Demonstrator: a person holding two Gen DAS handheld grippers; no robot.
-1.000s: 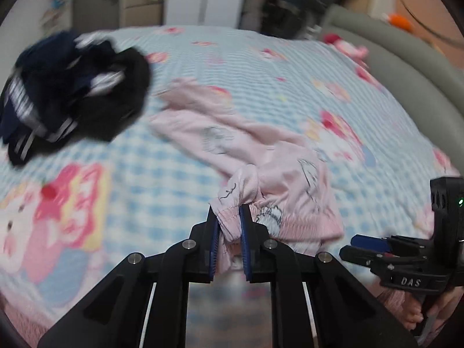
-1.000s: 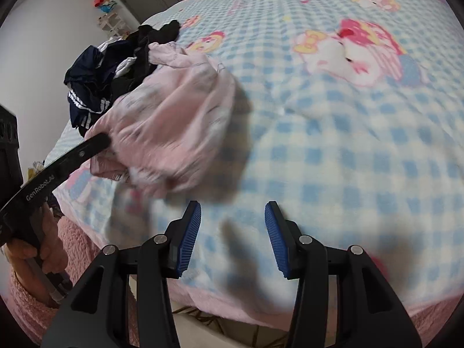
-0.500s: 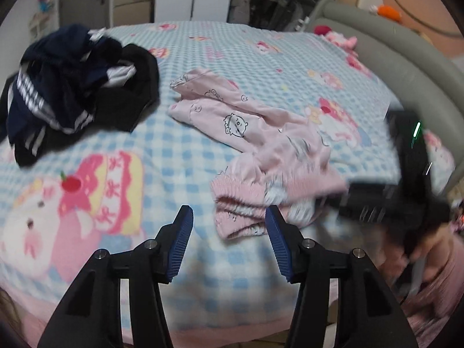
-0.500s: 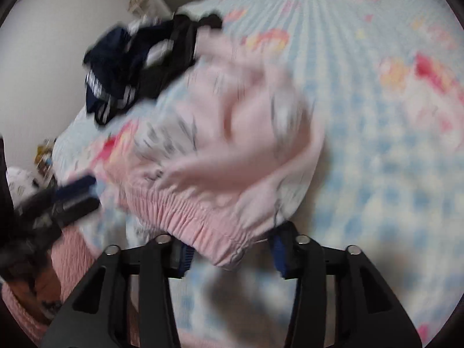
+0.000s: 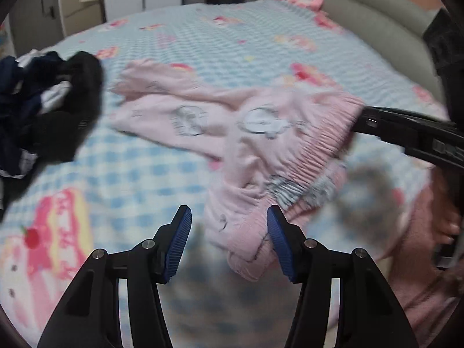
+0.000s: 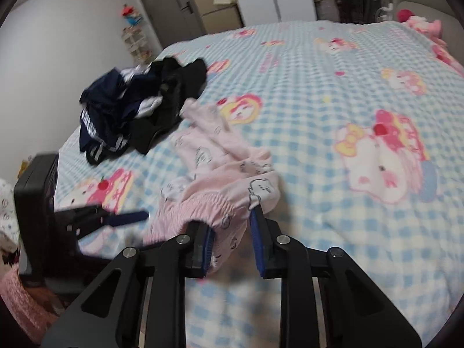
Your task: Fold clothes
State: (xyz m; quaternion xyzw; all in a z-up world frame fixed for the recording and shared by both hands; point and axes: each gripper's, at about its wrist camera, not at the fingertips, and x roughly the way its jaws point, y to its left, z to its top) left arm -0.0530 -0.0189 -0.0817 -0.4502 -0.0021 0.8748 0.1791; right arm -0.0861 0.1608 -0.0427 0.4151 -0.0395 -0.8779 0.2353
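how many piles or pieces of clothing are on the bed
2 that I can separate: the pink pants near the bed's front edge, and a dark heap beyond it; the heap may hold several garments.

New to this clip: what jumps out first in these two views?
The pink pajama pants, crumpled near the bed's front edge, with the right gripper closing on their elastic waistband. Behind them to the left lies a dark heap of navy and black clothes, all on a blue checked bedspread printed with pink cartoon cats.
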